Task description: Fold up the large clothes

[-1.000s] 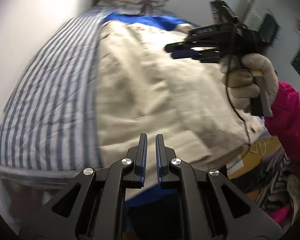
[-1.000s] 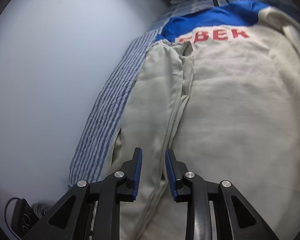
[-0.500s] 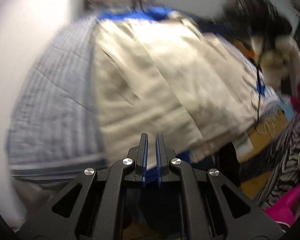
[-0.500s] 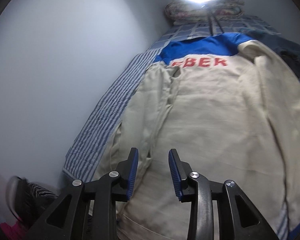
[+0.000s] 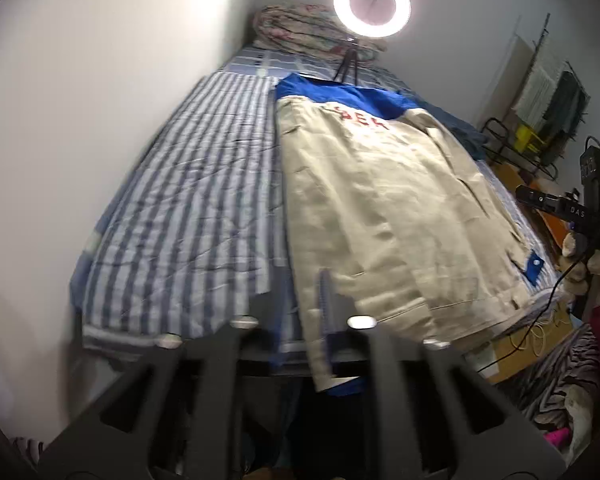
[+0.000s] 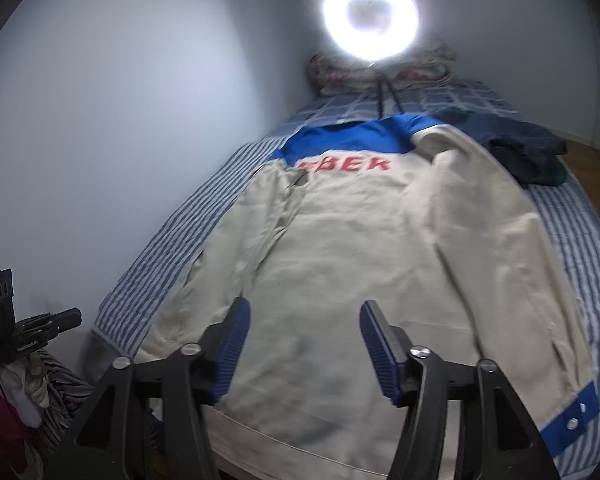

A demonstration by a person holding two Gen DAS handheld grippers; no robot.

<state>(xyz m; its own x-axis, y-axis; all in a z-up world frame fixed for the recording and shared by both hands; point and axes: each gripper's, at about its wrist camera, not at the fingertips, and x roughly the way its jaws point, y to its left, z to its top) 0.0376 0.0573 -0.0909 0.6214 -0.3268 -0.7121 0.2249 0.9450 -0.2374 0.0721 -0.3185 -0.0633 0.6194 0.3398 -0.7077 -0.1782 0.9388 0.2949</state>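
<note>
A large beige jacket (image 6: 360,240) with a blue yoke and red letters lies back up along the striped bed (image 6: 172,248). Both sleeves rest along its sides, and a blue cuff shows at the near right. In the left wrist view the jacket (image 5: 380,200) hangs slightly over the bed's foot. My right gripper (image 6: 304,320) hovers above the hem with its jaws opening wide and nothing between them. My left gripper (image 5: 298,296) is blurred, its jaws opening too, off the cloth near the jacket's left hem corner. Each gripper also shows in the other's view: the right gripper (image 5: 556,204) and the left gripper (image 6: 60,318).
A ring light (image 6: 370,20) on a tripod stands at the bed's head before a folded quilt (image 5: 300,28). A dark blue garment (image 6: 528,148) lies at the far right of the bed. A wall runs along the left. Boxes and striped cloth (image 5: 512,344) crowd the floor at the foot.
Both grippers have drawn back and risen away from the jacket toward the bed's foot. The right jaws have spread much wider, and the left jaws have parted from shut.
</note>
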